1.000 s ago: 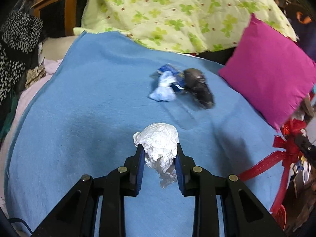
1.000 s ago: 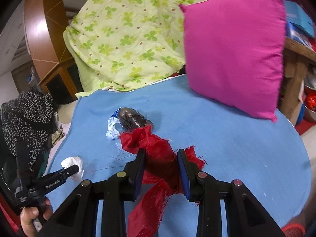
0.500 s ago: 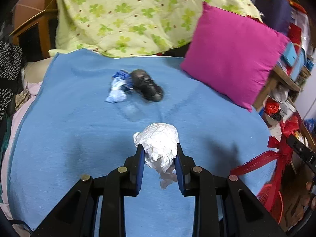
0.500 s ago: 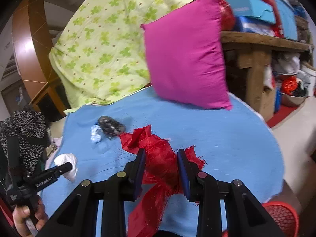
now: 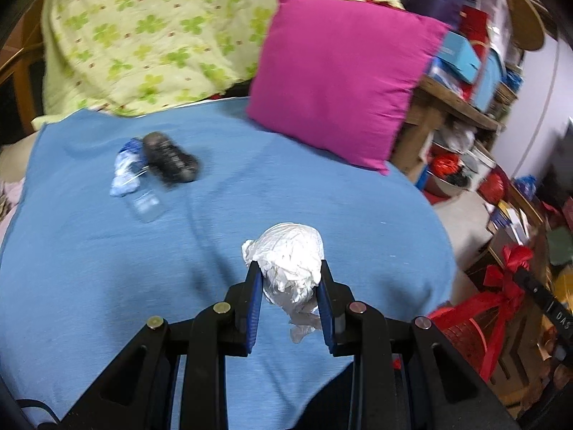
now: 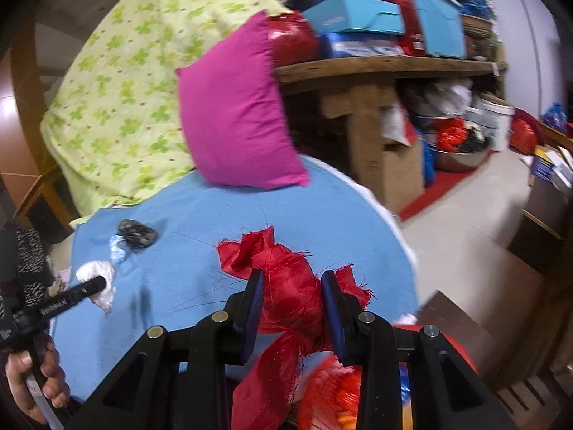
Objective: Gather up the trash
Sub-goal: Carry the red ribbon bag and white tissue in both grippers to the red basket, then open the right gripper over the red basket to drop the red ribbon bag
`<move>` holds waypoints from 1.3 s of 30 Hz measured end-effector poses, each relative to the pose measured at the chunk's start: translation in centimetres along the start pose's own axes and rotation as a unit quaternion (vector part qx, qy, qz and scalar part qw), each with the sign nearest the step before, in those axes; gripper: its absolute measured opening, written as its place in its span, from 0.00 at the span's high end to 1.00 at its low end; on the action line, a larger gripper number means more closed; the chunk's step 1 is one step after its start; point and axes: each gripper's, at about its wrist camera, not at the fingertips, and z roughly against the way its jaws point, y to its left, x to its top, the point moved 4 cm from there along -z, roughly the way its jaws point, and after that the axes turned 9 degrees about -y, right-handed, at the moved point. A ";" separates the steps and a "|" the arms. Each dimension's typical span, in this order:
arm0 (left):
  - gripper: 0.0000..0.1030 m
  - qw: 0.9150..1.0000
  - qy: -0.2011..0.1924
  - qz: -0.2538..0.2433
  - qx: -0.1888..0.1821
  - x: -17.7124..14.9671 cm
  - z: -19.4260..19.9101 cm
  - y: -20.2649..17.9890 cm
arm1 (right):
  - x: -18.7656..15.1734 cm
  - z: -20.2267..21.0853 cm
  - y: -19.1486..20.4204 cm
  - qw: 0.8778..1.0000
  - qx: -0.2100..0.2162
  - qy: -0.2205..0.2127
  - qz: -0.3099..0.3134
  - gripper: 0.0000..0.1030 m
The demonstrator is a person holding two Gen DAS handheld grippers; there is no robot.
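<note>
My left gripper (image 5: 289, 268) is shut on a crumpled white tissue (image 5: 290, 252), held above the blue blanket (image 5: 89, 258). My right gripper (image 6: 293, 279) is shut on a frayed red ribbon cloth (image 6: 286, 283), whose tail hangs down over a red mesh basket (image 6: 340, 394) below it. Left on the blanket lie a dark crumpled wrapper (image 5: 171, 159), a blue-white scrap (image 5: 125, 172) and a clear plastic piece (image 5: 145, 202). In the right wrist view the left gripper (image 6: 104, 281) with its tissue shows at far left, held by a hand (image 6: 39, 376).
A magenta pillow (image 5: 340, 79) and a green clover quilt (image 5: 154, 36) lie at the back of the bed. A wooden shelf (image 6: 386, 68) piled with boxes stands to the right. The red basket (image 5: 462, 329) sits off the bed's right edge on a cluttered floor.
Both grippers have swung right toward the bed's right edge, keeping hold of the tissue and the ribbon. The red basket has come into view under the right gripper.
</note>
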 end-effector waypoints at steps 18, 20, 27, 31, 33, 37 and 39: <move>0.71 0.990 0.020 -0.075 -0.115 -1.4 0.9 -12.6 | -5.8 2.4 -10.7 0.992 -0.108 0.052 -0.050 0.67; 0.71 0.988 0.025 -0.082 -0.128 -1.7 1.0 -13.9 | -6.0 2.2 -11.2 0.991 -0.110 0.054 -0.053 0.67; 0.71 0.981 0.040 -0.107 -0.154 -3.1 1.2 -17.0 | -7.5 1.0 -12.6 0.988 -0.112 0.077 -0.069 0.64; 0.71 0.979 0.052 -0.113 -0.163 -3.7 0.8 -18.1 | -7.9 0.5 -13.2 0.987 -0.114 0.082 -0.083 0.34; 0.71 0.977 0.057 -0.113 -0.169 -4.1 0.7 -18.4 | -7.7 0.7 -13.3 0.987 -0.114 0.073 -0.084 0.16; 0.71 0.975 0.069 -0.112 -0.178 -4.7 0.2 -19.0 | -6.8 1.3 -13.2 0.989 -0.116 0.058 -0.075 0.16; 0.71 0.973 0.077 -0.113 -0.185 -5.0 -0.2 -19.5 | -6.3 1.6 -13.2 0.989 -0.117 0.050 -0.076 0.16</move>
